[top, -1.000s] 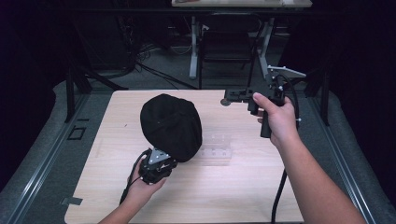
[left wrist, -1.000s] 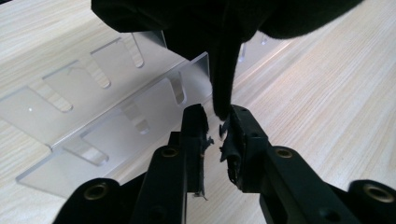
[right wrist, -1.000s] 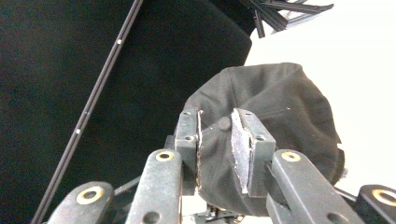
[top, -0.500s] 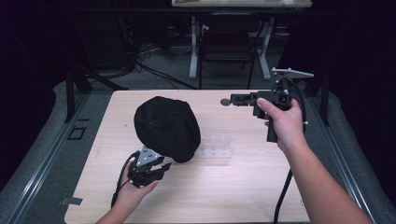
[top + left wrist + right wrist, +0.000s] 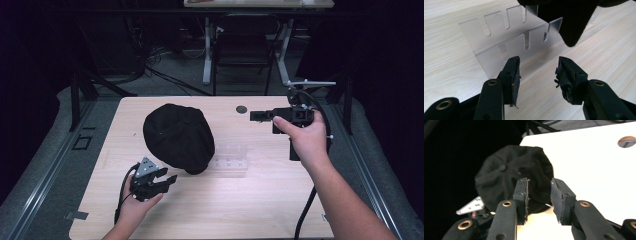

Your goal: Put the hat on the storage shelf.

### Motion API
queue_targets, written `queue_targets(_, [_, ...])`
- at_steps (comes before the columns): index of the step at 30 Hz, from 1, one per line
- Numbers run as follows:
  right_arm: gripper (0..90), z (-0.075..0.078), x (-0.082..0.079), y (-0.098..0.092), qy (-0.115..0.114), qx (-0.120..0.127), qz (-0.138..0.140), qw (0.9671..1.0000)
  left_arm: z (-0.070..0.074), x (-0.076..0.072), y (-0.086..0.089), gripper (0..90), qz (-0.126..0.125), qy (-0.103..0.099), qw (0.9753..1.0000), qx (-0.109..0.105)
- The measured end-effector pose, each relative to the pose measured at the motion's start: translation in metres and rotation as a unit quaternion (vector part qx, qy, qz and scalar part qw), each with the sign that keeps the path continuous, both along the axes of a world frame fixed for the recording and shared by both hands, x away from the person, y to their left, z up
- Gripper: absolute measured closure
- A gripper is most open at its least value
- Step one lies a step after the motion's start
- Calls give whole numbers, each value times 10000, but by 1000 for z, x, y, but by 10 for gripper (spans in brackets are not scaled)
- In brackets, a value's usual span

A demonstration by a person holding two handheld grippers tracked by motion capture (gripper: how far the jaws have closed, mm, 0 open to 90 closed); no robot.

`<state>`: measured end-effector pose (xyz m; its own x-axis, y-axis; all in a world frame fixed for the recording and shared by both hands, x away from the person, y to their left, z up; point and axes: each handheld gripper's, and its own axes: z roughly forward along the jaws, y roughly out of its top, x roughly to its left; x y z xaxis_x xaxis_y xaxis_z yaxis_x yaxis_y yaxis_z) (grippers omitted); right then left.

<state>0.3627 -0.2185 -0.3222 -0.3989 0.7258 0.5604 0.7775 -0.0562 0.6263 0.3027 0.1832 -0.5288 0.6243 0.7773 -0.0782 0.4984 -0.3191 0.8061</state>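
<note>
A black cap (image 5: 177, 137) lies crown up on the wooden table (image 5: 250, 200), left of centre. Its brim (image 5: 571, 22) hangs over a clear slotted acrylic rack (image 5: 506, 37), which stands just right of the cap (image 5: 230, 159). My left gripper (image 5: 169, 181) is low near the table's front left, a little short of the cap's near edge. Its jaws (image 5: 537, 67) stand open with nothing between them and point at the rack. My right gripper (image 5: 255, 116) is held above the table's right side, pointing left at the cap (image 5: 514, 172). It (image 5: 539, 185) is open and holds nothing.
A round grommet hole (image 5: 241, 108) sits near the table's far edge (image 5: 627, 141). Beyond the table are dark floor, cables and a chair frame (image 5: 245, 50). Bare wood stretches along the front and right of the table. The left gripper's grey plate (image 5: 471, 206) shows below the cap.
The cap has shifted slightly left. My left gripper has drawn back a little toward the front left. The right gripper has moved right, away from the cap.
</note>
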Motion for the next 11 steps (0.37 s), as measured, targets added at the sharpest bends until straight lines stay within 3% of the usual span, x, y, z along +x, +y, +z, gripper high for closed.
queue_targets(7, [643,-16,-11,2,-30,-445,-57,9990,-3,0,1,509,-72,17,10000,-18])
queue_targets(11, [615,-28,-20,-2,-197,-751,-182,9968,-3,-2,-2,486,-194,-86,9997,-107])
